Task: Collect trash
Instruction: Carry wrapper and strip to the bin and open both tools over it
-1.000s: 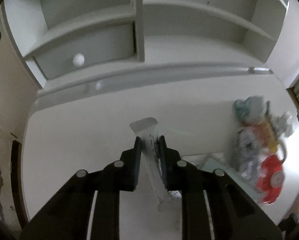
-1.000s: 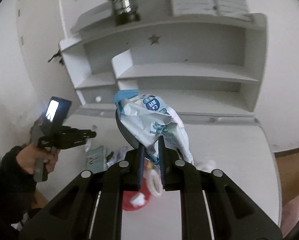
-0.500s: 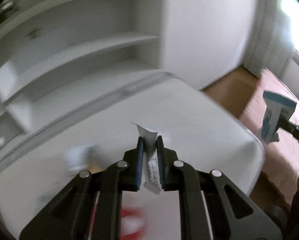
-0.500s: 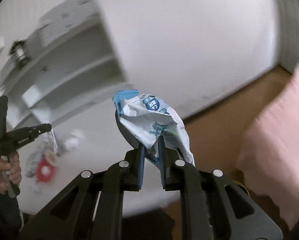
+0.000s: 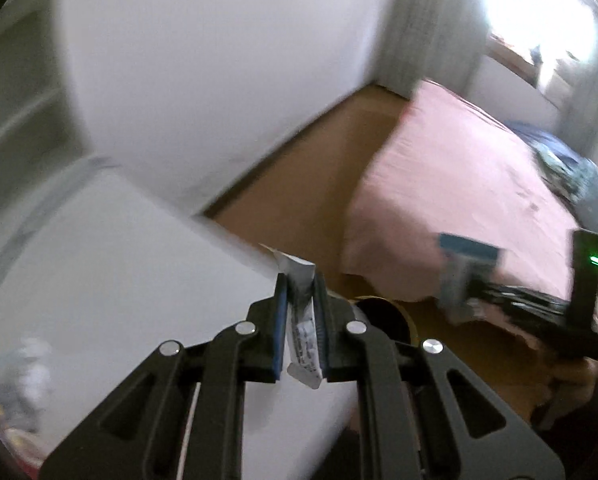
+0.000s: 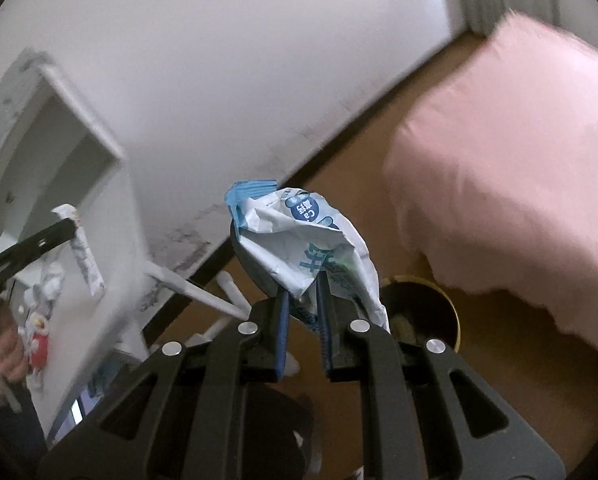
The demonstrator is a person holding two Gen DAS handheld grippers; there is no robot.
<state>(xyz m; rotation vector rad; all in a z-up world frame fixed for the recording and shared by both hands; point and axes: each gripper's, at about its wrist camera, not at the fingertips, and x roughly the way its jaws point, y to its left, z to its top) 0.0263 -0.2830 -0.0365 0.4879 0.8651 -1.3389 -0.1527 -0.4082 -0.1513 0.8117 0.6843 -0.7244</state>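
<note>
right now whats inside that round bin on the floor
The bin interior looks dark, with one pale scrap near its edge. The right gripper and its blue-and-white wrapper cover the rest.

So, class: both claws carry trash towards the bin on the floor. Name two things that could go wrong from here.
1. The left claw pinches the narrow sachet thinly; it might slip out.
2. The crumpled wrapper in the right claw could miss the round bin, partly hidden beneath it.

Both wrist views look down past tongs; share bin (image 5: 383, 316), pink bed (image 6: 519, 160).
</note>
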